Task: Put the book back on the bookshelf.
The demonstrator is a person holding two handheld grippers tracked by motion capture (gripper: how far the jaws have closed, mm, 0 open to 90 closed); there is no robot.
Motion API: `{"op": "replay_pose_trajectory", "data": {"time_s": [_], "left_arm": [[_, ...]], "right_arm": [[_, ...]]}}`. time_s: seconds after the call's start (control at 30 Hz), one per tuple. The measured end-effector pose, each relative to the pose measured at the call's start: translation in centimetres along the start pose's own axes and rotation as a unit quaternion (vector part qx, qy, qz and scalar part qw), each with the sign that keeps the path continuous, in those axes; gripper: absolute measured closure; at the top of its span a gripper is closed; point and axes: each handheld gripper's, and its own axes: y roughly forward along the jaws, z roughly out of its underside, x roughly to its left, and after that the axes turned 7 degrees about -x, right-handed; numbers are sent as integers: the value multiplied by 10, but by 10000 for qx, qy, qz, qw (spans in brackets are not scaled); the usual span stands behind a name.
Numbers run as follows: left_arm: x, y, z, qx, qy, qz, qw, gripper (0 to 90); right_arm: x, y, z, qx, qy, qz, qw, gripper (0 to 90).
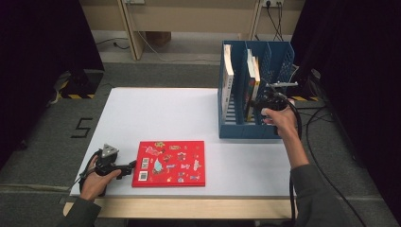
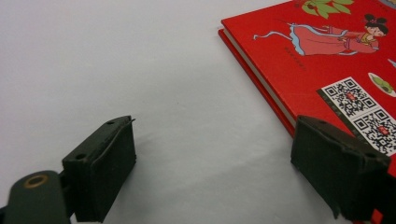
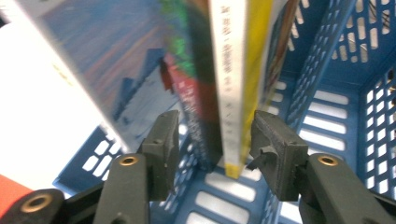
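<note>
Right hand-held gripper (image 3: 212,140) part-open, pads clear of upright books (image 3: 231,93) between them in blue rack (image 3: 336,60).

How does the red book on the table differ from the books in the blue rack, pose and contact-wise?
The red book lies flat, cover up, on the white table; the racked books stand on edge in the blue rack.
The red book lies beside the open left gripper, not between its jaws; the racked books sit between the right gripper jaws, which show gaps either side.
Both are thin, colourfully printed books.
</note>
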Motion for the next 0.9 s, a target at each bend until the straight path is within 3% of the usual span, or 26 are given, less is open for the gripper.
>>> {"op": "replay_pose_trajectory", "data": {"time_s": [0.33, 0.6, 0.77, 0.9], "left_arm": [[0, 0, 0, -3, 0, -1, 10000, 128], [0, 0, 0, 6, 2, 0, 10000, 128], [0, 0, 0, 6, 1, -1, 10000, 129], [0, 0, 0, -1, -11, -2, 10000, 128]], "right_arm": [[26, -21, 17, -268, -35, -524, 9983, 442], [47, -29, 43, -480, 179, -1177, 9917, 381], [56, -28, 58, -578, 321, -1351, 9886, 347], [62, -24, 67, -567, 315, -1399, 9880, 325]]}}
